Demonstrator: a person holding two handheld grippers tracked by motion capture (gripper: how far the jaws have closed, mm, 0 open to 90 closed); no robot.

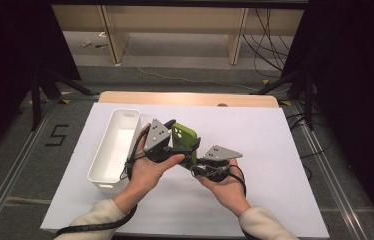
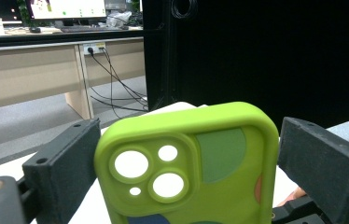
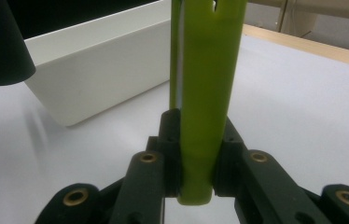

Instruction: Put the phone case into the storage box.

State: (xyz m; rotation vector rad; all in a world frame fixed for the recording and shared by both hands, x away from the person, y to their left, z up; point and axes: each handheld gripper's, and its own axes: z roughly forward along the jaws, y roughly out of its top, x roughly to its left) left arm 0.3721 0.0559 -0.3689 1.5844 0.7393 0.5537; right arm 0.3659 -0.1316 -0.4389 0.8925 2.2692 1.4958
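White bin (image 1: 115,145) blocks left of grippers; sheet (image 1: 270,150) right and front open.

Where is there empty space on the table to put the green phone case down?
The white sheet is bare right of the right hand-held gripper, out to its right edge, and along the far strip beyond the green phone case. It is crowded between the white bin and the left hand-held gripper.

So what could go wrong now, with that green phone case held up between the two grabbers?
The right gripper pinches only the thin bottom edge of the green phone case, so the case could tip or slip. The left gripper stands open around the case's sides with gaps; if the right lets go first, the case may drop onto the table and miss the white bin.
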